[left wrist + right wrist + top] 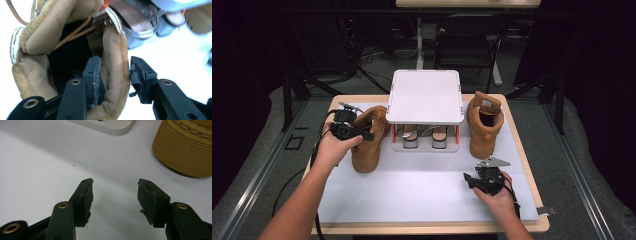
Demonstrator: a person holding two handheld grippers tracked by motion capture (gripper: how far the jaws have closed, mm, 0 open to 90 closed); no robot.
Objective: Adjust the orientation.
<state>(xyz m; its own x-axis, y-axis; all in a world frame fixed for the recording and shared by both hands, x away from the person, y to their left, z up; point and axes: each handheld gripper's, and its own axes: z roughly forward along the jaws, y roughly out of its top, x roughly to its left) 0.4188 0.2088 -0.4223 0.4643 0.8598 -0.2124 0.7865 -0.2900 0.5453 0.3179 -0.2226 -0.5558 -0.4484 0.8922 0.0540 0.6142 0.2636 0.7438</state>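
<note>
Left hand (333, 146) reaches forward over the white table mat (412, 190), left gripper (113, 75) at the collar of the left tan suede ankle boot (368, 137), which stands just left of the white two-tier shoe rack (425, 97). Its jaws straddle the padded collar wall, one pad inside the boot, the other outside and just clear of it, so no pinch. Right hand (497, 192) rests low near the front right, right gripper (115, 195) spread and empty over bare mat, near the right tan boot (484, 122).
</note>
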